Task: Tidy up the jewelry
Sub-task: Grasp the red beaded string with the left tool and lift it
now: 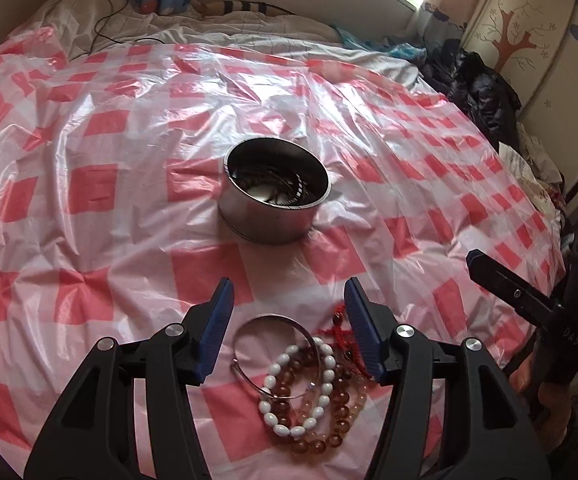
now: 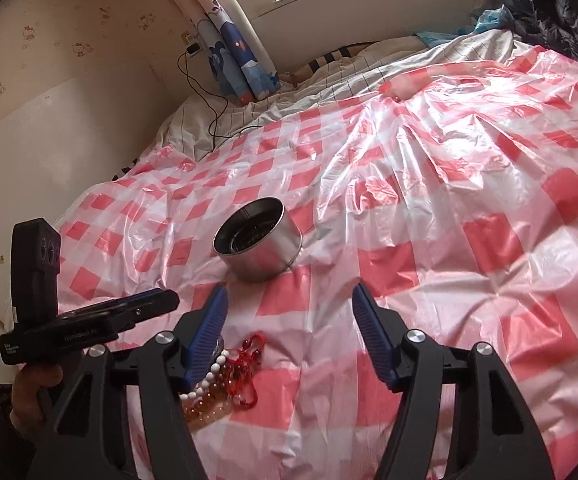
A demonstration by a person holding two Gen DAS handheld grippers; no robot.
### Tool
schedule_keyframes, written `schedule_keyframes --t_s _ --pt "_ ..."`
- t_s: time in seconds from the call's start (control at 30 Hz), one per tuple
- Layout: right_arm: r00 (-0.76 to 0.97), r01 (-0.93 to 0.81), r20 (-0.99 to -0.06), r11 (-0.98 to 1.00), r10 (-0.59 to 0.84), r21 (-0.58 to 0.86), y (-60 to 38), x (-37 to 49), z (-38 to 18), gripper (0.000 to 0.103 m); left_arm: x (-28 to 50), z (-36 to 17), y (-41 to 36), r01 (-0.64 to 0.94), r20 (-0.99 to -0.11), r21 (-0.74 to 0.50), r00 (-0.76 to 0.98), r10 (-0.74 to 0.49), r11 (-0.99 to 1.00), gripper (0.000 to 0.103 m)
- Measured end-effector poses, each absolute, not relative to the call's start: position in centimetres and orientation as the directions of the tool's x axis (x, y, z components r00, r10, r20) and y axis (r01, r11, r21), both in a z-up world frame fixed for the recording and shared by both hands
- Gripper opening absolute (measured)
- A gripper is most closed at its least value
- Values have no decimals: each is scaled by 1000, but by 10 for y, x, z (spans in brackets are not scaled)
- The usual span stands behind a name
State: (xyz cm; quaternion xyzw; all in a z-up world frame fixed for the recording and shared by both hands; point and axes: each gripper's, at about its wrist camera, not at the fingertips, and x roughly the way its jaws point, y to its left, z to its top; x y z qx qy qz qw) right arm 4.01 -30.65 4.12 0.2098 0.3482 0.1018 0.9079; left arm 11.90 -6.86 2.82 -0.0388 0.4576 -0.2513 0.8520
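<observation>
A round metal tin [image 1: 275, 196] stands open on the red-and-white checked plastic sheet [image 1: 101, 184], with some jewelry inside. A pile of jewelry lies below it: a silver bangle [image 1: 277, 354], a white bead bracelet [image 1: 301, 388], amber bead bracelets [image 1: 337, 412] and a red cord piece [image 1: 339, 332]. My left gripper [image 1: 289, 300] is open just above the pile, its fingers on either side. My right gripper [image 2: 289, 304] is open and empty; the pile [image 2: 225, 380] sits by its left finger. The tin also shows in the right wrist view [image 2: 259, 240].
The sheet covers a bed with a white quilt [image 1: 217, 28] at the far end. Dark clothes [image 1: 477, 84] are heaped at the bed's right side. A wall [image 2: 69, 100] runs along the left. A black cable [image 2: 209, 96] lies on the quilt.
</observation>
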Motion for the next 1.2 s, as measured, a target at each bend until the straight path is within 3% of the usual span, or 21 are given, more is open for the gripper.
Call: schedule_keyframes --t_s 0.33,0.47,0.57,0.6,0.7,0.97,1.2 --pt "747 -2 -570 859 341 512 -317 41 37 67 87 11 -129 570 -795 -95 450 -407 816 55" --pt "734 10 -574 839 363 544 -320 45 31 67 88 3 -137 578 -809 -98 428 -403 810 52" --pt "730 8 -573 834 372 552 -320 46 30 67 92 -3 -141 591 -828 -124 381 -411 797 10" --pt "729 7 -573 833 374 553 -320 47 30 67 92 -4 -142 595 -830 -127 374 -414 793 3" --pt "729 1 -569 831 380 556 -319 47 31 67 96 4 -136 595 -806 -198 354 -475 779 2" --pt "723 -14 -567 829 395 560 -317 48 30 67 128 26 -75 445 -645 -546 317 -695 709 2" --pt "675 -110 -597 859 434 500 -288 51 31 67 133 35 -55 408 -618 -559 375 -691 722 2"
